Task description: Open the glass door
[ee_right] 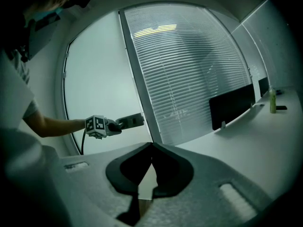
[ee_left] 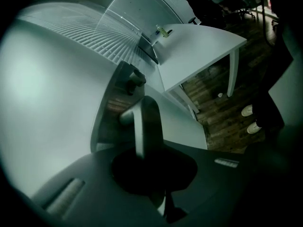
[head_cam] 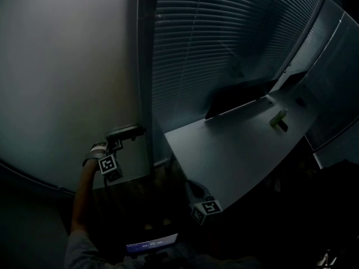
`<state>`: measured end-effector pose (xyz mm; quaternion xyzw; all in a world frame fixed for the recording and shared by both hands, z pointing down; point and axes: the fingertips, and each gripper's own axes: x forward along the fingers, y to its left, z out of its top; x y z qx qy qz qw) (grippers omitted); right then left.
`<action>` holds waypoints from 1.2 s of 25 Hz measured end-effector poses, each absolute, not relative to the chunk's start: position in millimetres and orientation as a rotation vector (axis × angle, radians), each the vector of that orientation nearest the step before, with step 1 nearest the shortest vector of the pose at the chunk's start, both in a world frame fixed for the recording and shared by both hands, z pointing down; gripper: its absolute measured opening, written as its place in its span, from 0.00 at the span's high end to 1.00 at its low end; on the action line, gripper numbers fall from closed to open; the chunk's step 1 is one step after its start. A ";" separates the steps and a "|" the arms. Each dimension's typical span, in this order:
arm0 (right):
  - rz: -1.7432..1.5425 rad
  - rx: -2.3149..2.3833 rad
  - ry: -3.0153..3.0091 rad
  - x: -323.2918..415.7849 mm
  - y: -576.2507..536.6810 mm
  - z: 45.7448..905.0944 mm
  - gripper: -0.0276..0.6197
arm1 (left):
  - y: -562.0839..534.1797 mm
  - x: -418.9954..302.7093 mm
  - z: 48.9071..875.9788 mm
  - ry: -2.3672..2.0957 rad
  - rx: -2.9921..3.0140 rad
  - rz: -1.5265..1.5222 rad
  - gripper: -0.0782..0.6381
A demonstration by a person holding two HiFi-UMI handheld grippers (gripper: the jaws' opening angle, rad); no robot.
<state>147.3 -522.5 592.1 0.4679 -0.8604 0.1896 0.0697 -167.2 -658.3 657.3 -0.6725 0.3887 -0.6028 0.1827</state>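
The frosted glass door (head_cam: 67, 66) fills the left of the head view, and a metal lever handle (head_cam: 126, 131) sits at its right edge. My left gripper (head_cam: 119, 140) reaches up to that lever and is shut on it. In the left gripper view the grey lever (ee_left: 147, 119) runs down into the closed jaws of the left gripper (ee_left: 147, 156). The right gripper view shows the door (ee_right: 99, 74), the handle (ee_right: 131, 120) and the left gripper (ee_right: 113, 126) from the side. My right gripper (ee_right: 151, 148) hangs low by the desk, shut on nothing, away from the door.
A dark door frame post (head_cam: 147, 66) divides the door from a wall of closed blinds (head_cam: 224, 38). A white desk (head_cam: 241, 144) with a dark monitor (head_cam: 235, 97) and a green bottle (head_cam: 277, 118) stands to the right. A person's white shoes (ee_left: 247, 111) show on the wood floor.
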 end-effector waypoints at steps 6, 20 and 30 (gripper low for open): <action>0.575 1.413 -2.590 150.5 -519.8 593.6 0.95 | -655.8 -164.3 659.1 1.083 -1.905 -1.696 0.89; 0.584 1.396 -2.608 146.8 -511.5 597.3 0.95 | -647.6 -158.3 659.4 1.035 -1.963 -1.596 0.89; 0.574 1.399 -2.619 147.6 -501.0 593.7 0.95 | -629.4 -150.8 660.5 1.009 -1.967 -1.563 0.89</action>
